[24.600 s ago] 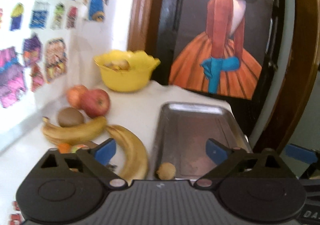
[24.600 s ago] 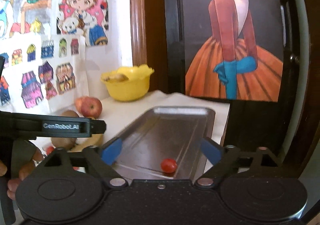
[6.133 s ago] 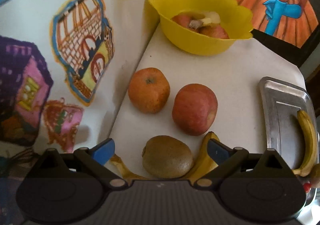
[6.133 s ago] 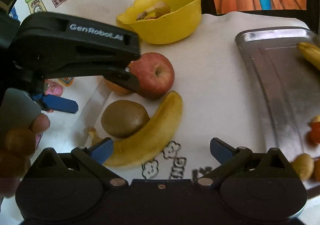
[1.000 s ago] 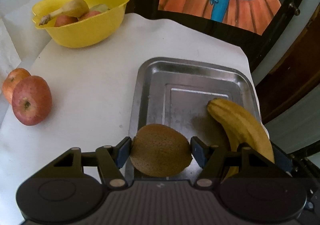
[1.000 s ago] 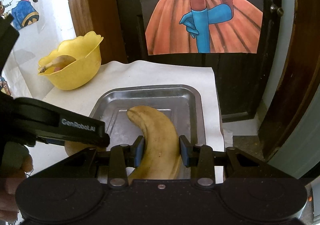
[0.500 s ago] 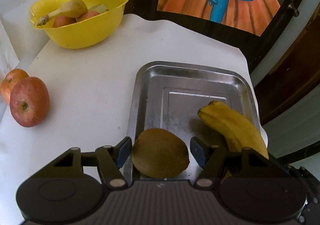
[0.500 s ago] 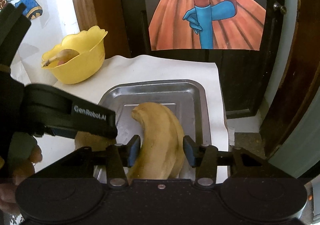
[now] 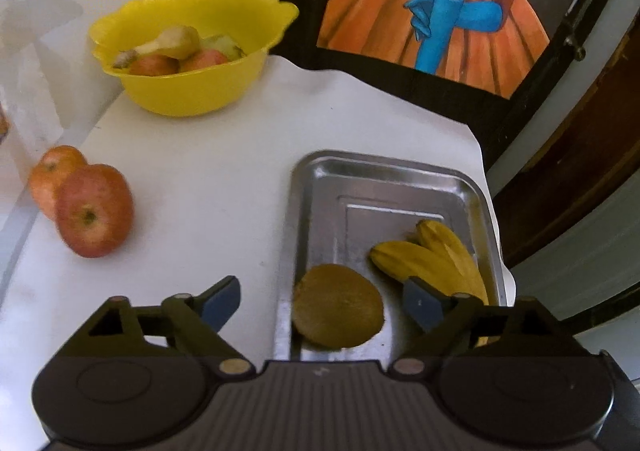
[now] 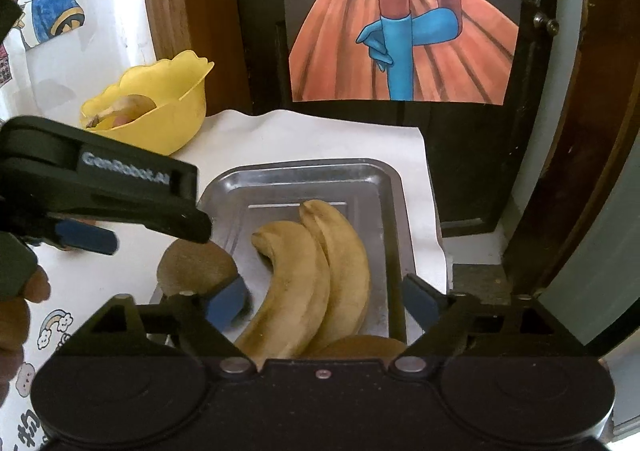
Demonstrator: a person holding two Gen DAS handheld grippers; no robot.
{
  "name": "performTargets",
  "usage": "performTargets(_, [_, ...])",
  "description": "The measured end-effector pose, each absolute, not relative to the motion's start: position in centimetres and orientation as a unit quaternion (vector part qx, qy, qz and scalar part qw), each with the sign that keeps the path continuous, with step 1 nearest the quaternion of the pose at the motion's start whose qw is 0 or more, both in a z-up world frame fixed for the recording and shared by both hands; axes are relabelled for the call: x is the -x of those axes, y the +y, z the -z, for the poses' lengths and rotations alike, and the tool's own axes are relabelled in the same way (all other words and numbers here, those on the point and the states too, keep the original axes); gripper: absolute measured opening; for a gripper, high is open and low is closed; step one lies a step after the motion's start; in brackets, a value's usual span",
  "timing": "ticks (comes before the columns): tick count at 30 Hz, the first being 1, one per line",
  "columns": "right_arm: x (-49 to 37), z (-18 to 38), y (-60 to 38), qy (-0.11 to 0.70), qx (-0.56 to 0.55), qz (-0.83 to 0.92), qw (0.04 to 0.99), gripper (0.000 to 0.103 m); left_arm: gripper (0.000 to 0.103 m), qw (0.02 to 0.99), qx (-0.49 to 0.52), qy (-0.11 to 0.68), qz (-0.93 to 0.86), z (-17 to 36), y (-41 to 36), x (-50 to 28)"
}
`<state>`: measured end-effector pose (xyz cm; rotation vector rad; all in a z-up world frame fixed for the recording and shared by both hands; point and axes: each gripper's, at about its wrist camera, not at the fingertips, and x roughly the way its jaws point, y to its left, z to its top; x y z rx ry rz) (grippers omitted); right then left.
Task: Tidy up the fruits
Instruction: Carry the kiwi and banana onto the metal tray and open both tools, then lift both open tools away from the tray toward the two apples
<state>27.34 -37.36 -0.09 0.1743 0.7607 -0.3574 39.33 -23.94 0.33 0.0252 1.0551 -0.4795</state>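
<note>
Two curved bananas (image 10: 320, 283) and one fuzzy kiwi (image 9: 338, 307) lie in the dented metal tray (image 9: 384, 171), possibly touching; left gripper (image 9: 320, 301) and right gripper (image 10: 324, 301) are both opening, pads clear of the fruit.

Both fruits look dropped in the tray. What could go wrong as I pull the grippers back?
1. The kiwi sits at the metal tray's near left rim; the left gripper, jaws opening around it, could nudge it out.
2. The right gripper, jaws opening, straddles the two bananas; a careless pull could drag them.
3. The two apples near the table edge might roll.

"GenRobot.AI" is printed in white on the left gripper (image 10: 80, 235)
</note>
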Motion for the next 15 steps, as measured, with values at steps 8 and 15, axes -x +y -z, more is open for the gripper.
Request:
performTargets(8, [-26.4,-1.4,-34.7,0.364,-0.086,0.203,0.905,0.101,0.100,0.848,-0.010,0.482,0.219,-2.1,-20.0,-39.5])
performTargets(15, [-25.6,-3.1,-31.4,0.367,-0.083,0.221,0.900,0.102,0.101,0.856,-0.015,0.478,0.199,-3.1,-15.5,-39.4])
